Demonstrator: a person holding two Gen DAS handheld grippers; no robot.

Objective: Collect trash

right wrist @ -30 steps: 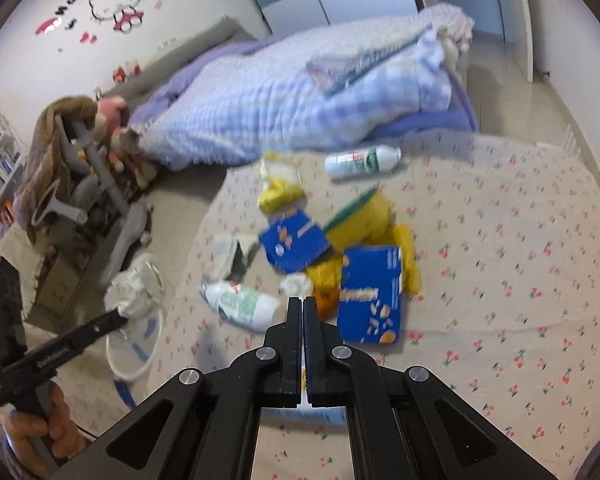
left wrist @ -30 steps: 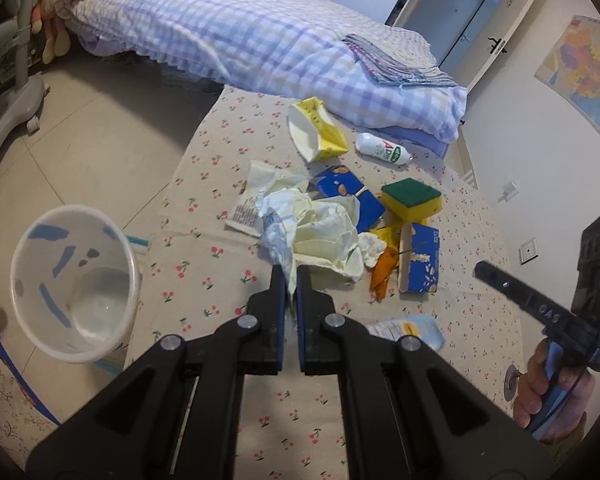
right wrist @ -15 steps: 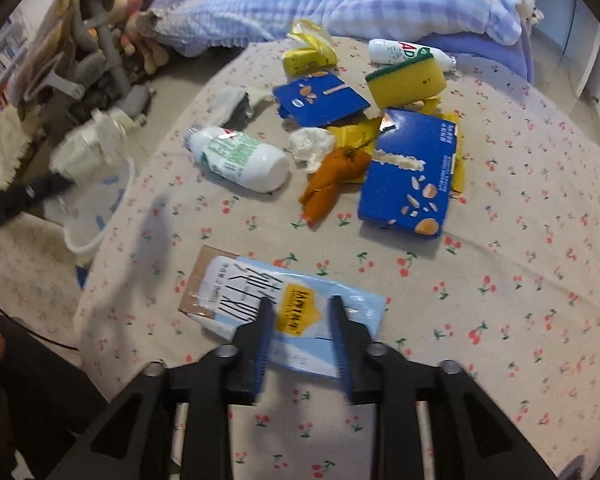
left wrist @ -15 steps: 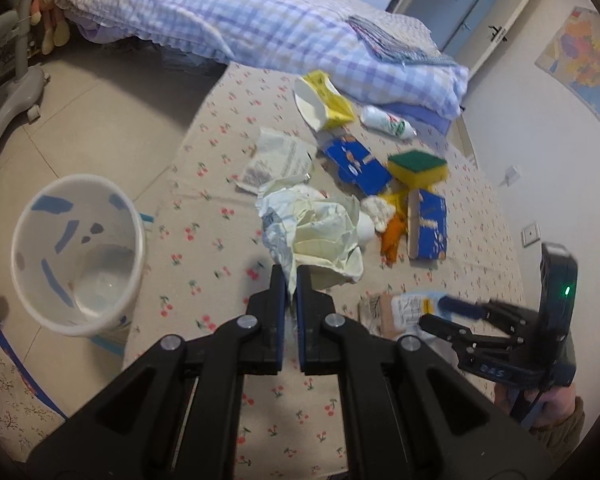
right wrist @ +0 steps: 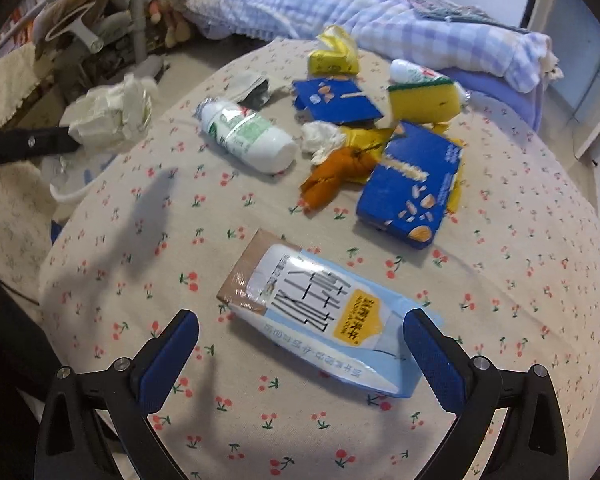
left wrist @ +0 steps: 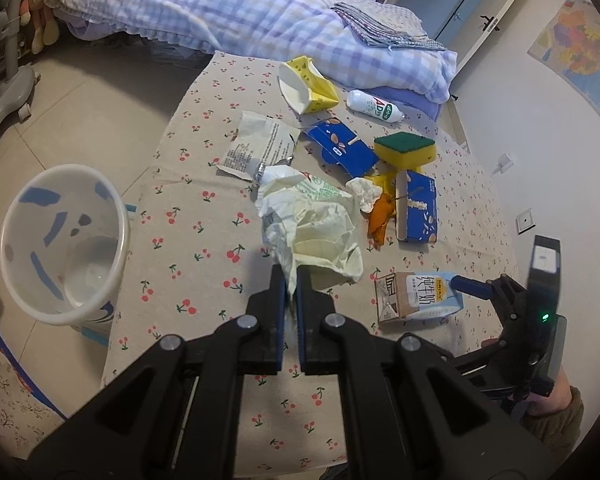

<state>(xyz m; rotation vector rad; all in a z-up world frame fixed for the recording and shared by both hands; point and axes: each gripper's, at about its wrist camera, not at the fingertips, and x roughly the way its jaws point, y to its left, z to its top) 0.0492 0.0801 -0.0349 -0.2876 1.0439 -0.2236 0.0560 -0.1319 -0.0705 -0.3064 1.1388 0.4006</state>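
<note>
My left gripper [left wrist: 292,280] is shut on a crumpled cream plastic bag [left wrist: 316,228] and holds it above the cherry-print table [left wrist: 204,216]; the bag also shows in the right wrist view [right wrist: 112,116]. My right gripper [right wrist: 300,328] is wide open, its fingers either side of a flattened light-blue milk carton [right wrist: 320,312] lying on the table; the carton also shows in the left wrist view [left wrist: 418,296]. A white bin [left wrist: 60,240] stands on the floor left of the table.
On the table lie a white bottle [right wrist: 248,140], two blue boxes [right wrist: 412,188] [right wrist: 336,100], a yellow-green sponge [right wrist: 424,100], an orange rag [right wrist: 332,176], a yellow carton [right wrist: 332,56], a small bottle [left wrist: 374,106] and a torn wrapper [left wrist: 256,148]. A bed [left wrist: 240,12] is behind.
My right gripper went from shut to wide open and dropped down to the milk carton. My left gripper has drawn back with the bag toward the table's near side.
</note>
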